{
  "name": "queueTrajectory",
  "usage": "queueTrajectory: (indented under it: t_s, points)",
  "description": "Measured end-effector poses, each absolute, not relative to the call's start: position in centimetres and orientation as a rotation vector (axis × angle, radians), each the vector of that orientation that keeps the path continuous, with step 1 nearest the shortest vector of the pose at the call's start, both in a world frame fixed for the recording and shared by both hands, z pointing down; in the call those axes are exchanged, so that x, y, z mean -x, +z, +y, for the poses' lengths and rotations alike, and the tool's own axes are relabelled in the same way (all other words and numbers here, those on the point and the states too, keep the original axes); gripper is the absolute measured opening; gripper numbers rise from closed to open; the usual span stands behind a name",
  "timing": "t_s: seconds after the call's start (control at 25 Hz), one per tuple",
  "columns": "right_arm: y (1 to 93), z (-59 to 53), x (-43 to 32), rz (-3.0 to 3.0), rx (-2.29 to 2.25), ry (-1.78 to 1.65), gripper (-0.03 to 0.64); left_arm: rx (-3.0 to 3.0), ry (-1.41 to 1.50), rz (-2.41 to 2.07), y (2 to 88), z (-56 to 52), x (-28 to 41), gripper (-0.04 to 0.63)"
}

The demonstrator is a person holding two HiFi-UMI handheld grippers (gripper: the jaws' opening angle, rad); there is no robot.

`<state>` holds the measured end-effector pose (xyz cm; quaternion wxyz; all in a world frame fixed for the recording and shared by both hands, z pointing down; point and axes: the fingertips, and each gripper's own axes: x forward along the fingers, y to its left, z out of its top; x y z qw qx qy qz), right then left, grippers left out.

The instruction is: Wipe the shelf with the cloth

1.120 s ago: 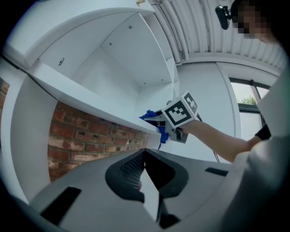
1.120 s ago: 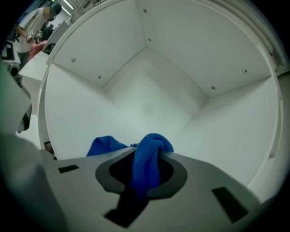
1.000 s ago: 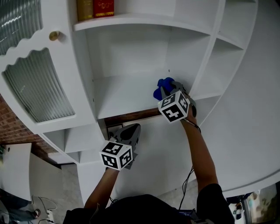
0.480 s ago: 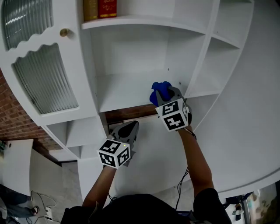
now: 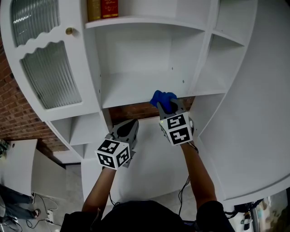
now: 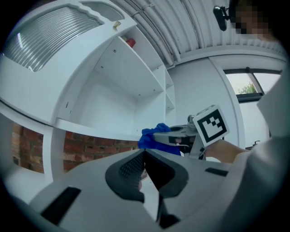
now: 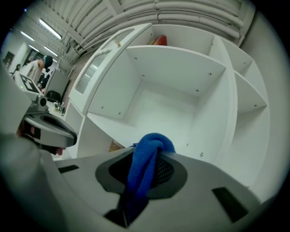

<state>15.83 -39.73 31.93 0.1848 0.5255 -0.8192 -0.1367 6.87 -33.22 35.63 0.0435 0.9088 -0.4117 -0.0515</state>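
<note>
Cabinet door (image 5: 52, 74): white frame, two ribbed-glass panes, scalloped edge between them. Small brass knob (image 5: 69, 31) at its right edge. Two books upright, side by side: gold-brown book (image 5: 94, 9), red book (image 5: 109, 7). Red brick wall (image 5: 13, 104) at left. White bench (image 5: 16, 163) low left. Window (image 6: 247, 84), greenery outside. Person in white (image 7: 34, 68) far off, under tube lights (image 7: 50, 28).

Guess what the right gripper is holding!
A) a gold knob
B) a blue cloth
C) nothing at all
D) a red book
B: in the right gripper view, a blue cloth is pinched between the fingers of the right gripper, bunched up at the tips and hanging down between them.
</note>
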Motion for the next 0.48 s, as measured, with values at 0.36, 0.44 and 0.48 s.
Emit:
queueTrajectory:
  t_s: [0.36, 0.44, 0.48]
  points:
    - [35.4, -38.2, -15.6, -2.370, -1.415, -0.319, 0.080, -2.796, -0.117, -1.306, 36.2, -31.1, -7.1, 0.015]
    - [35.7, -38.1, -15.2, -2.383, -1.414, -0.302, 0.080, -2.792, -0.109, -1.312, 36.4, -30.8, -6.8, 0.015]
    - [35.7, -38.0, -15.0, -2.390, -1.412, -0.296, 0.080, -2.787, -0.108, -1.317, 36.5, -30.7, -6.5, 0.015]
